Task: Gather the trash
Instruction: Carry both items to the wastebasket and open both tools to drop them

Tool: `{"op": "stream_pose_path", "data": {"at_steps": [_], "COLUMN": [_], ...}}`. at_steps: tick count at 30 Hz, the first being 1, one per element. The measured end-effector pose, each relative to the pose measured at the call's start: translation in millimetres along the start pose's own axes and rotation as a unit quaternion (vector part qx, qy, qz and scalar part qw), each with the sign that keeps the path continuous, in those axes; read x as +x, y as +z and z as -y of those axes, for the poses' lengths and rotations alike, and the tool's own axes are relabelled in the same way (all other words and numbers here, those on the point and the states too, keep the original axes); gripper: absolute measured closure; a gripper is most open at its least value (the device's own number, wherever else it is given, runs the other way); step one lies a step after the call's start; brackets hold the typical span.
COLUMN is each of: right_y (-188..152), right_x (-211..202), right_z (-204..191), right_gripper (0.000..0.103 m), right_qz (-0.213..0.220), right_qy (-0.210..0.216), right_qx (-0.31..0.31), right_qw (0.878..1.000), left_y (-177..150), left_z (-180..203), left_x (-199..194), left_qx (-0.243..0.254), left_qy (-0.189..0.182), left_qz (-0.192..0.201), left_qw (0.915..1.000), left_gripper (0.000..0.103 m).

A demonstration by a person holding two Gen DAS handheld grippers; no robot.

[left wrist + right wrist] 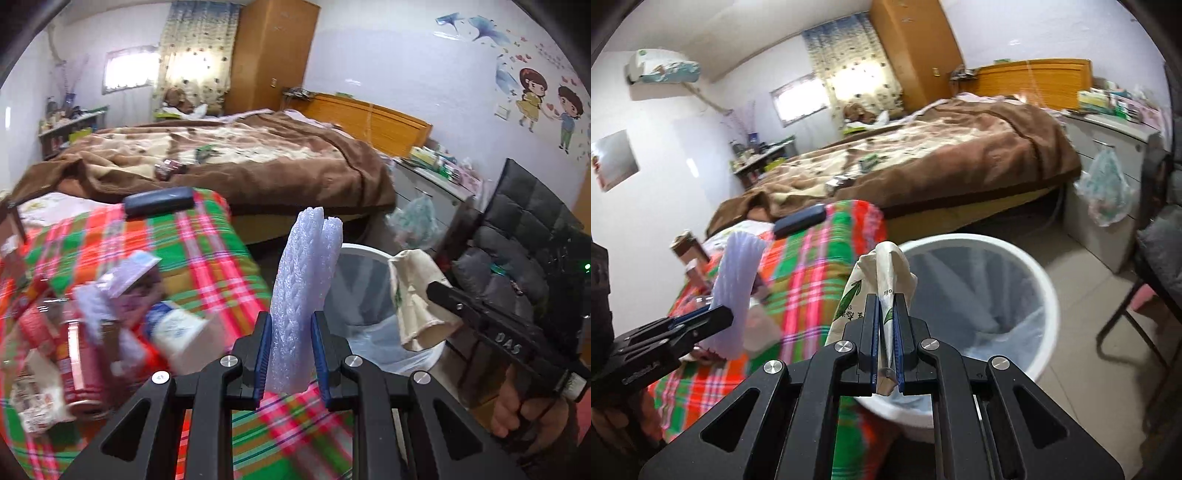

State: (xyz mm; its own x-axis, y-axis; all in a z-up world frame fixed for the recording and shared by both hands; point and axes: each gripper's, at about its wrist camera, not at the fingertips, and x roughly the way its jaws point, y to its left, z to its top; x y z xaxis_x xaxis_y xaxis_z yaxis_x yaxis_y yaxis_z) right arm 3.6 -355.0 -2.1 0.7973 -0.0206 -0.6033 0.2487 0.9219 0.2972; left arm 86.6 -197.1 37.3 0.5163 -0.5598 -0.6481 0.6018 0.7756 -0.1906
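My left gripper is shut on a pale lilac foam wrap, held upright above the edge of the plaid-covered table. My right gripper is shut on a crumpled cream paper wrapper with green print, held over the near rim of a white trash bin with a clear liner. The bin stands just beyond the foam in the left wrist view. The right gripper with its wrapper shows there at the right. The left gripper with its foam shows at the left of the right wrist view.
More litter lies on the plaid table at the left: a red can, a white packet and a lilac carton. A black case lies at the table's far end. A bed with a brown blanket stands behind, a dark chair at the right.
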Motion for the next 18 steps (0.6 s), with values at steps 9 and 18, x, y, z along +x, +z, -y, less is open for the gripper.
{"op": "stream_pose_path", "data": {"at_steps": [9,18], "right_y": [-4.1,-4.8], "right_x": [15.3,23.3], "right_z": [30.3,40.3], "right_gripper": [0.096,0.094], "right_qz": [-0.025,-0.050], "right_qy": [-0.037,-0.048], "right_qx": [0.015,0.008], "right_qw": [0.999,0.998], "left_y": [9.7,6.3], "left_z": [33.1,35.8], "left_x": [53.6,85.4], "left_qx": [0.007,0.002], "left_qy": [-0.032,-0.028], "left_qz": [-0.038,-0.062], "left_qw": [0.9988,0.9976], "left_gripper": [0.081,0.075]}}
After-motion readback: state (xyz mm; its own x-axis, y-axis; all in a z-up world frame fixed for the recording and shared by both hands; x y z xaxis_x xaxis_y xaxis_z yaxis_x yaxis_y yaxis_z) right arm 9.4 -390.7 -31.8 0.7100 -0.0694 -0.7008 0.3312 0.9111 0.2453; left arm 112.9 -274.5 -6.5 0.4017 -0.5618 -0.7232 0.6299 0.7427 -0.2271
